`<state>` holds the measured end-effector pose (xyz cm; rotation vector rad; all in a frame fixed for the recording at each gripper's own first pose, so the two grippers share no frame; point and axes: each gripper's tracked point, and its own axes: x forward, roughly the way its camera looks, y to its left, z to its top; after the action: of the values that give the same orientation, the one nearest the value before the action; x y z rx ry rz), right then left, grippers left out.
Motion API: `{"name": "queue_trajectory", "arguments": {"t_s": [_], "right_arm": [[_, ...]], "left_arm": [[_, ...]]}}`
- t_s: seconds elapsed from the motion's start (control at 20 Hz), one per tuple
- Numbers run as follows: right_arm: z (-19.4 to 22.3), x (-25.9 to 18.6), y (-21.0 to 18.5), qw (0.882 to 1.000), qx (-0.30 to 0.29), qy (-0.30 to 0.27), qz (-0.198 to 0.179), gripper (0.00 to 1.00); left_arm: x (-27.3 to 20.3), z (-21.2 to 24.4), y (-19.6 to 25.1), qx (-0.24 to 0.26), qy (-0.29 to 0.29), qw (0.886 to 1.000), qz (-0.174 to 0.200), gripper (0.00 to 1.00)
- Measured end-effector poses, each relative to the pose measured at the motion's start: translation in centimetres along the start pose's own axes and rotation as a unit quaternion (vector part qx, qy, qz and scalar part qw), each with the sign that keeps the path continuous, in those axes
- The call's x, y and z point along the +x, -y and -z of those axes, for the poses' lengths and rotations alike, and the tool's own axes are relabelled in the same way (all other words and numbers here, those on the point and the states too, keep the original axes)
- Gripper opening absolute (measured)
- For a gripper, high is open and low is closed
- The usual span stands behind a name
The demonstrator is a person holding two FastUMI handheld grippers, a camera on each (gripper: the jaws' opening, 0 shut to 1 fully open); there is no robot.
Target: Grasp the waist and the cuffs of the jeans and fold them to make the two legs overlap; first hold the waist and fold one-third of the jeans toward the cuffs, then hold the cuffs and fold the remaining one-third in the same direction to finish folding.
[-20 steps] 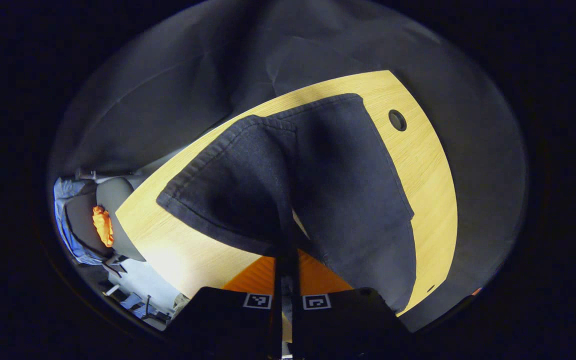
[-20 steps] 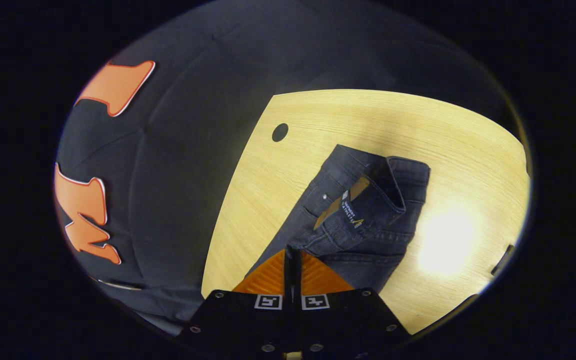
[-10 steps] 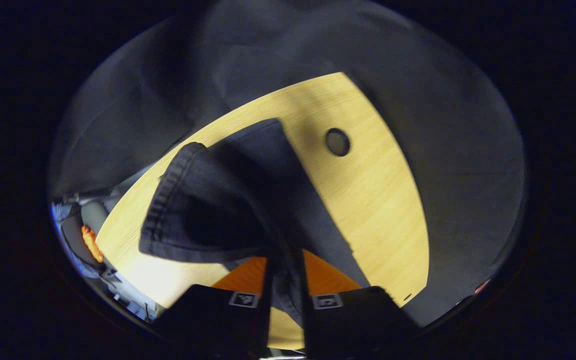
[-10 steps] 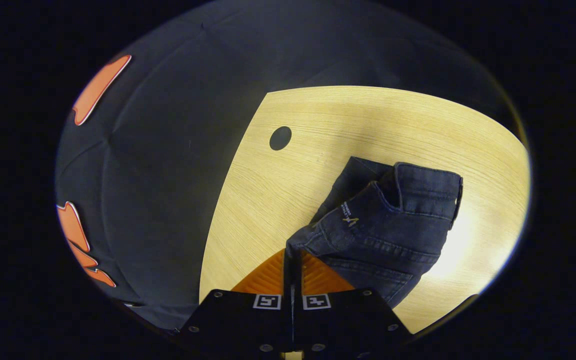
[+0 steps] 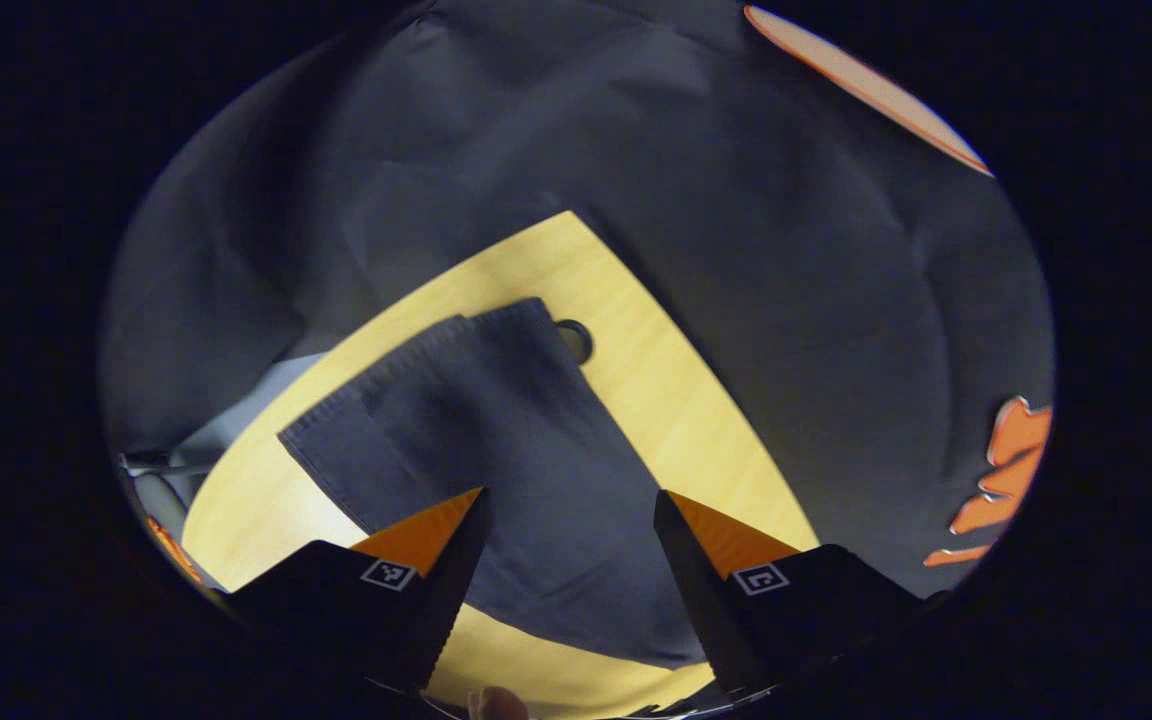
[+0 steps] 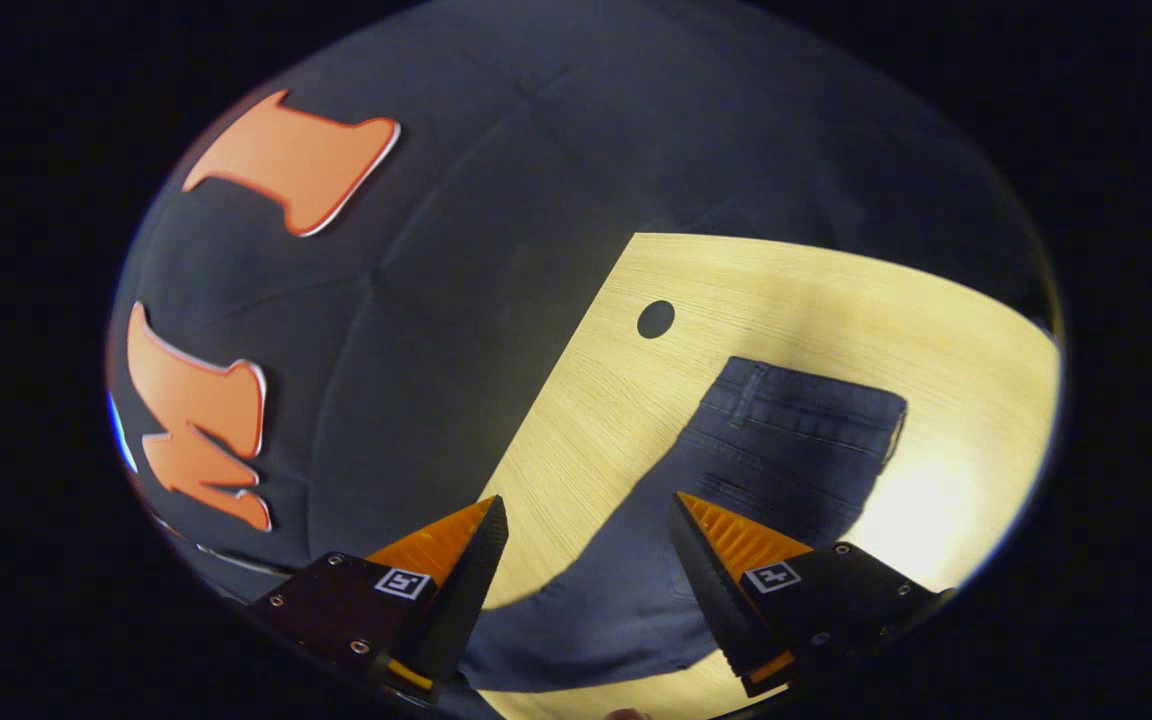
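Observation:
The dark jeans point(image 5: 496, 440) lie flat on the wooden table point(image 5: 676, 420), one leg on top of the other. In the left gripper view the stacked cuffs point(image 5: 406, 370) point away, and my left gripper point(image 5: 568, 510) hovers open just above the leg cloth. In the right gripper view the waistband point(image 6: 806, 410) of the jeans point(image 6: 736, 480) lies flat at the far end. My right gripper point(image 6: 588, 520) is open over the hip area, holding nothing.
A round cable hole point(image 6: 655, 318) in the table point(image 6: 586, 420) sits just beyond the waistband; the same hole point(image 5: 576, 340) is partly covered by the cuffs in the left gripper view. The black booth wall surrounds the table. A fingertip point(image 5: 496, 703) shows at the bottom edge.
Both grippers were shut on the jeans, left on the cuffs and right on the waist, holding them lifted. Now both have opened and the jeans lie flat with the legs overlapped.

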<state>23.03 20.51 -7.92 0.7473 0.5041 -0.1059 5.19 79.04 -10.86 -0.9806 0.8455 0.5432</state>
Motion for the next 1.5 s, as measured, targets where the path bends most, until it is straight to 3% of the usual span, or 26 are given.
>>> {"name": "queue_trajectory", "arguments": {"t_s": [0.15,0.35,0.5,0.7,0.85,0.95,1.5], "right_arm": [[1.9,-4.0,1.6,1.000,0.004,0.000,-0.019,0.98],[3.6,-7.9,5.7,1.000,0.011,0.013,-0.020,0.98],[4.4,-9.1,8.8,0.999,0.035,0.012,-0.012,0.98],[4.7,-7.7,12.2,0.998,0.068,0.015,0.011,0.98],[4.7,-5.5,13.9,0.998,0.063,0.008,0.025,0.98],[4.0,-4.0,15.0,0.997,0.061,0.009,0.040,0.98],[0.9,2.3,18.3,0.991,0.116,0.011,0.058,0.98]], "left_arm": [[-4.1,2.3,0.0,0.015,0.035,0.996,0.076,0.98],[-10.8,6.3,0.7,0.028,0.070,0.977,0.198,0.98],[-15.7,8.0,-0.8,0.049,0.088,0.967,0.233,0.98],[-19.4,10.5,-3.4,0.067,0.093,0.964,0.240,0.98],[-20.4,11.2,-2.8,0.081,0.113,0.960,0.241,0.98],[-21.0,11.3,-2.6,0.077,0.120,0.959,0.245,0.94],[-22.2,10.7,-3.5,0.048,0.148,0.962,0.224,0.98]]}}
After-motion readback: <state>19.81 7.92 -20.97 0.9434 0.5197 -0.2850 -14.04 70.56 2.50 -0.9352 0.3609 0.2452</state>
